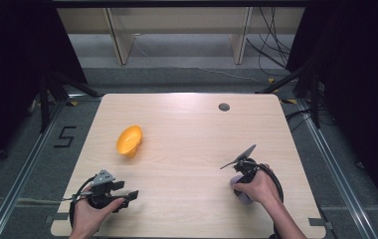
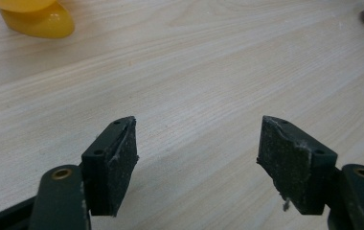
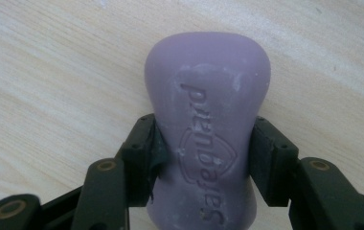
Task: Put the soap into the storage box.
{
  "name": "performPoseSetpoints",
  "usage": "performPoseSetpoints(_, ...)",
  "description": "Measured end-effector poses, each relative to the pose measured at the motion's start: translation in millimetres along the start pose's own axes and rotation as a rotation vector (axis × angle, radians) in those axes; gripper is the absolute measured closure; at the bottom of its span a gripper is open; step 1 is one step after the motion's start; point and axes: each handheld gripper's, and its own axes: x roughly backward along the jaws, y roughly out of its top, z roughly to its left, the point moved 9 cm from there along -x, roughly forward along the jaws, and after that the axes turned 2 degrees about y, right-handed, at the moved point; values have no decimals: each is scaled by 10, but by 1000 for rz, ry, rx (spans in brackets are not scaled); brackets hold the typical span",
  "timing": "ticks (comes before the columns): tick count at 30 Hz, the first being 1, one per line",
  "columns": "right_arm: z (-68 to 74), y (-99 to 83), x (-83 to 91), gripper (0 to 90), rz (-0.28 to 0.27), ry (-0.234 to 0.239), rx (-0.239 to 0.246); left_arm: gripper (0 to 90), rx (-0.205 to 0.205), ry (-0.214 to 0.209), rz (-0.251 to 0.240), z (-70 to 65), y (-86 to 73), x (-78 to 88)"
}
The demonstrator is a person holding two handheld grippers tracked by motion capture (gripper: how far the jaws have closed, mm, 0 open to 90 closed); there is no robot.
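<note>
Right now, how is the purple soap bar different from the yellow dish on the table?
The purple soap bar is a solid waisted block with embossed lettering; the yellow dish is a hollow, smooth shell. The soap bar is clamped at its waist in the right gripper, while the yellow dish sits free, tipped on its side, apart from the open left gripper. Both rest on the wooden table.

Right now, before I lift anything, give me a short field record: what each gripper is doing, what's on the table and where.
right gripper: shut on the purple soap bar, pads pressing its narrow waist
purple soap bar: lying on the table, near right, embossed face up
left gripper: open, nothing between its pads, held low over bare wood at near left
yellow bowl: tipped on its side, left of centre, beyond the left gripper, apart from both grippers
</note>
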Motion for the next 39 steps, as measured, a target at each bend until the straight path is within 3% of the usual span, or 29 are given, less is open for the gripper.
performPoseSetpoints(1,0,0,0,503,0,0,0,290,0,0,0,0,0,0)
performPoseSetpoints(2,-16,15,-9,504,-27,-7,31,290,10,-2,-10,-10,8,-6)
performPoseSetpoints(4,5,-11,2,504,-19,-2,20,292,12,-2,-14,-12,11,-7)
performPoseSetpoints(5,9,-17,8,504,-17,6,39,295,6,4,-23,-6,17,-6)
performPoseSetpoints(6,-22,-10,-5,505,-34,-2,90,298,6,4,-23,-6,17,-6)
performPoseSetpoints(9,11,-54,18,505,-55,2,66,300,4,0,-26,-6,20,-5)
performPoseSetpoints(12,-11,-73,25,505,-88,-11,79,300,4,4,-26,-6,19,-9)
performPoseSetpoints(13,-6,-95,41,505,-79,18,84,300,7,5,-25,-8,17,-10)
performPoseSetpoints(14,-18,-99,55,505,-106,-10,78,299,5,3,-24,-8,16,-11)
performPoseSetpoints(15,-8,-111,74,505,-115,1,73,299,6,3,-25,-9,17,-12)
performPoseSetpoints(16,-58,-89,93,505,-173,-26,112,299,7,3,-25,-10,17,-13)
performPoseSetpoints(19,-42,-98,119,505,-209,-16,108,299,8,2,-26,-11,17,-15)
performPoseSetpoints(21,-7,-90,147,506,-264,3,152,299,5,-3,-18,-13,12,-13)
performPoseSetpoints(23,0,-92,153,505,-270,8,168,299,5,-4,-18,-17,12,-15)
performPoseSetpoints(24,9,-84,171,505,-290,0,219,299,5,-4,-19,-18,14,-14)
performPoseSetpoints(27,7,-49,235,505,-354,-129,375,299,10,1,-28,-11,20,-12)
performPoseSetpoints(28,7,-49,235,505,-354,-129,375,299,-7,-5,-13,2,9,-6)
performPoseSetpoints(29,19,-44,237,505,-377,-180,473,299,2,-9,-12,-2,8,-9)
performPoseSetpoints(32,33,-39,226,505,-391,-207,518,299,15,-20,-19,-23,17,-15)
performPoseSetpoints(33,55,-8,232,505,-408,-252,604,300,21,-25,-24,-35,24,-20)
performPoseSetpoints(34,59,13,245,505,-420,-278,630,300,21,-25,-24,-35,24,-20)
performPoseSetpoints(36,88,20,258,505,-442,-300,620,301,31,-36,-28,-48,34,-26)
performPoseSetpoints(37,116,52,298,505,-461,-362,671,301,38,-45,-31,-55,41,-28)
performPoseSetpoints(38,137,60,307,505,-467,-392,693,300,45,-54,-33,-62,50,-27)
performPoseSetpoints(39,137,60,307,505,-467,-392,693,300,60,-67,-42,-80,69,-34)
